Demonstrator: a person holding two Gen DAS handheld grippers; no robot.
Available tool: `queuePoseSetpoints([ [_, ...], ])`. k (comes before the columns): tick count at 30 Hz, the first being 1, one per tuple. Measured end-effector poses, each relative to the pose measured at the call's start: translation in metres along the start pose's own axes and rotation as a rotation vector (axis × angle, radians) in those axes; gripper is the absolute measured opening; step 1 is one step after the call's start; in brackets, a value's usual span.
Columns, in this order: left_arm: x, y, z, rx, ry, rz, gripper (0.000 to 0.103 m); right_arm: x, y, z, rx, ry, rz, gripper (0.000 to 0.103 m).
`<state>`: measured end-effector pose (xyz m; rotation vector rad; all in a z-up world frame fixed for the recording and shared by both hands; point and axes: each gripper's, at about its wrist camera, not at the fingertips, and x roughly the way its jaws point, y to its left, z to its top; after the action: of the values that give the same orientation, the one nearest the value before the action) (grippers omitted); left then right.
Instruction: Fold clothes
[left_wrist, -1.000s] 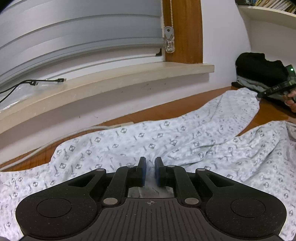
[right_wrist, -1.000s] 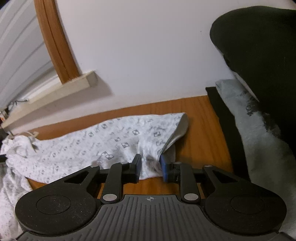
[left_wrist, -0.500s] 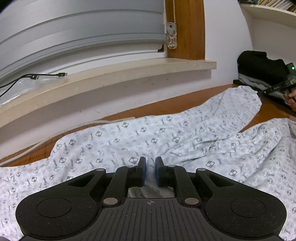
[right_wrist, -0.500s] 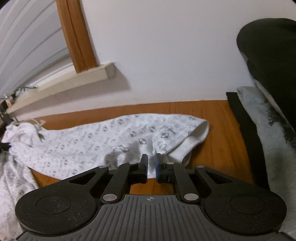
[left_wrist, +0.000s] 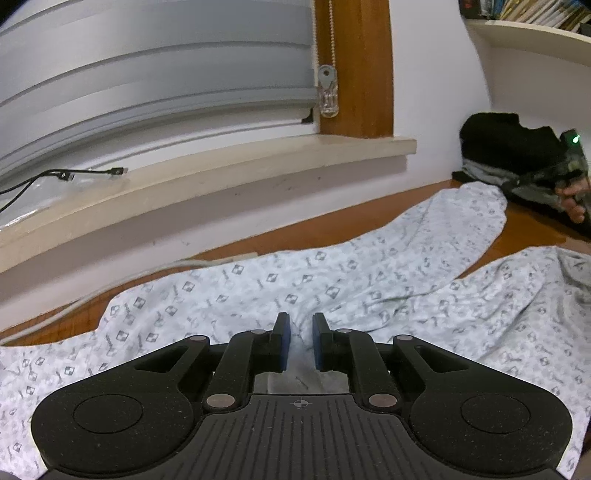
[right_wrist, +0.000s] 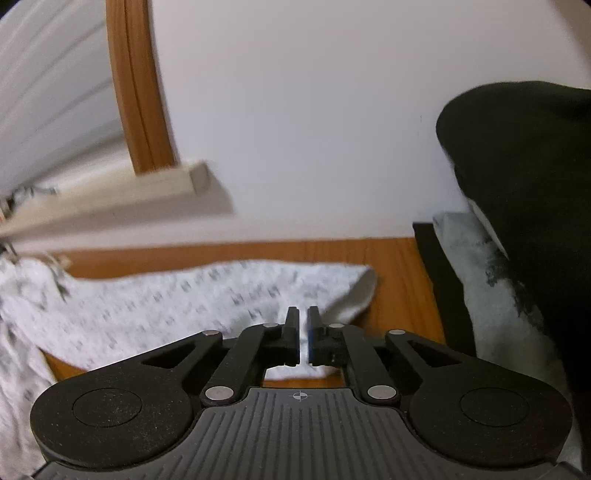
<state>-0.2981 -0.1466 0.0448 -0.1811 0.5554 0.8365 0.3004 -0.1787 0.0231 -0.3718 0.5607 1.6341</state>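
While both grippers bite into a patterned white garment (left_wrist: 332, 280) spread across the wooden worktop (right_wrist: 402, 266), the fold is only at the gripping stage. The left gripper (left_wrist: 299, 328) pinches a ridge of cloth mid-garment; the right gripper (right_wrist: 303, 321), fingers closing, nips the hem near the sleeve end. Next, a matched lift seems needed, clear of the dark folded pile (right_wrist: 517, 184) beside it.

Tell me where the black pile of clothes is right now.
The black pile of clothes sits at the far right of the left wrist view, against the wall, on grey folded clothes just beyond the patterned garment. In the right wrist view it fills the right side.
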Motion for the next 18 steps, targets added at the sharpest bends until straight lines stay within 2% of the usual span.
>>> queuePoseSetpoints([
  [3, 0.002, -0.003, 0.001, 0.007, 0.004, -0.003, 0.014, 0.008, 0.006, -0.005, -0.024, 0.026, 0.013, 0.012],
  [9, 0.005, -0.003, -0.001, 0.007, 0.014, -0.003, 0.014, 0.014, 0.022, -0.009, -0.096, 0.068, 0.046, 0.012],
  [11, 0.006, -0.001, -0.002, 0.004, 0.018, 0.000, 0.014, 0.017, 0.025, -0.009, -0.124, 0.087, 0.005, 0.012],
  [14, 0.005, -0.001, -0.002, -0.003, 0.014, 0.003, 0.014, 0.013, 0.023, -0.008, -0.125, 0.050, -0.034, 0.012],
  [18, 0.005, -0.002, -0.003, 0.002, 0.016, 0.000, 0.014, 0.002, 0.017, -0.005, -0.104, -0.030, -0.076, 0.025],
])
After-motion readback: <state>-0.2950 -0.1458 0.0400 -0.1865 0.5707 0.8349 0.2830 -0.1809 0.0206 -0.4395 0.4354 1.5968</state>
